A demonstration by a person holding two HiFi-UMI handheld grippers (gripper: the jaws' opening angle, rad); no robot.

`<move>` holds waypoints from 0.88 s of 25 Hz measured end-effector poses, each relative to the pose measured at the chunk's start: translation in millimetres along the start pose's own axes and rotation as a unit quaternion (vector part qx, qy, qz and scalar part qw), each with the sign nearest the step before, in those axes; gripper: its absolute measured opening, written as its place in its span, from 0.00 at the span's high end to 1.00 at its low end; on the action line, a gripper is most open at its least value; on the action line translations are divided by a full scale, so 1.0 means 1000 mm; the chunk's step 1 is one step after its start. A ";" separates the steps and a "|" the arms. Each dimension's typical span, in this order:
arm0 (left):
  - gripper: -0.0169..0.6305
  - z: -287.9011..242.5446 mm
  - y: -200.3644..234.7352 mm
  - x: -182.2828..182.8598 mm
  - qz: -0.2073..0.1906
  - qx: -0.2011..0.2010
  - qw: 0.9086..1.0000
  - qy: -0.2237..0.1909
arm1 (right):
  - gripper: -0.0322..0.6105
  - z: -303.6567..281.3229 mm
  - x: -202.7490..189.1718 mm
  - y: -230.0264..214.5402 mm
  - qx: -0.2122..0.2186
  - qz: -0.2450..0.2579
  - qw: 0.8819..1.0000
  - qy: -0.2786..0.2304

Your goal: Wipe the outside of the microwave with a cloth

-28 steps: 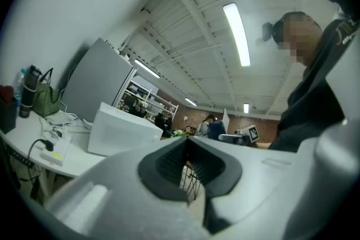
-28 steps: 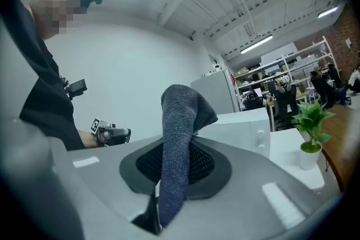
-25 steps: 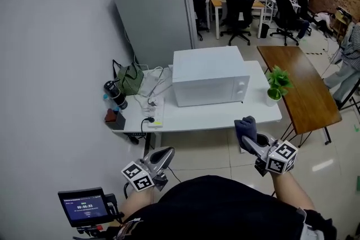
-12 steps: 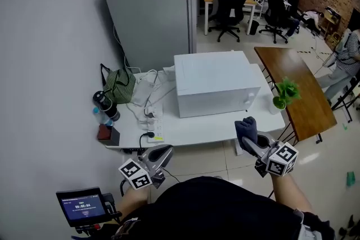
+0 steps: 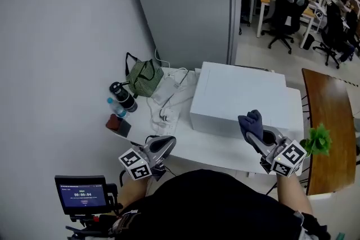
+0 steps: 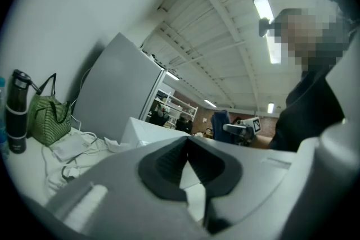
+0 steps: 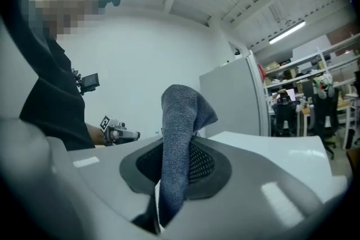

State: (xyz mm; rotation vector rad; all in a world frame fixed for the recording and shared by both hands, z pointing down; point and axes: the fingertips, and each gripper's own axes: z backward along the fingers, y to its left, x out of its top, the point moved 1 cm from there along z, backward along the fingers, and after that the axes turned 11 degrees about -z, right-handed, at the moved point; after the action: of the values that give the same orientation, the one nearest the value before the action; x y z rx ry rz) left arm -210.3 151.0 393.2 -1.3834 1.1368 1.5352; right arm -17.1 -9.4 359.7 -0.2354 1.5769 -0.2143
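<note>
Jaws of the right gripper [image 7: 179, 157] pinch a grey cloth [image 7: 183, 112], which stands up between them, with the white microwave [image 5: 242, 93] just ahead. Left gripper [image 6: 187, 142] jaws are closed together, empty.

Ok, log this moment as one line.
right tongs: shut on cloth, at microwave front | left tongs: shut, empty, at table edge | wiping contact: cannot tell
</note>
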 end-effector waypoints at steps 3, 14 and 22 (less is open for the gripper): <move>0.97 -0.020 0.008 0.011 -0.007 0.043 0.999 0.000 | 0.87 -0.028 0.046 -0.025 0.072 0.043 0.996 0.013; 0.97 -0.002 0.044 0.017 -0.006 0.125 0.992 -0.010 | 0.87 -0.186 0.113 -0.043 0.150 0.243 0.943 0.169; 0.97 0.037 0.114 -0.009 -0.006 0.082 0.997 -0.001 | 0.87 -0.367 0.038 -0.101 0.117 0.353 0.807 0.458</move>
State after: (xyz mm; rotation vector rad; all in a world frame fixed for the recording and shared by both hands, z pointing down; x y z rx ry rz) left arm -328.2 151.1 417.0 -1.2761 1.2217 1.4025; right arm -383.1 -120.7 358.9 0.7743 2.4469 0.0973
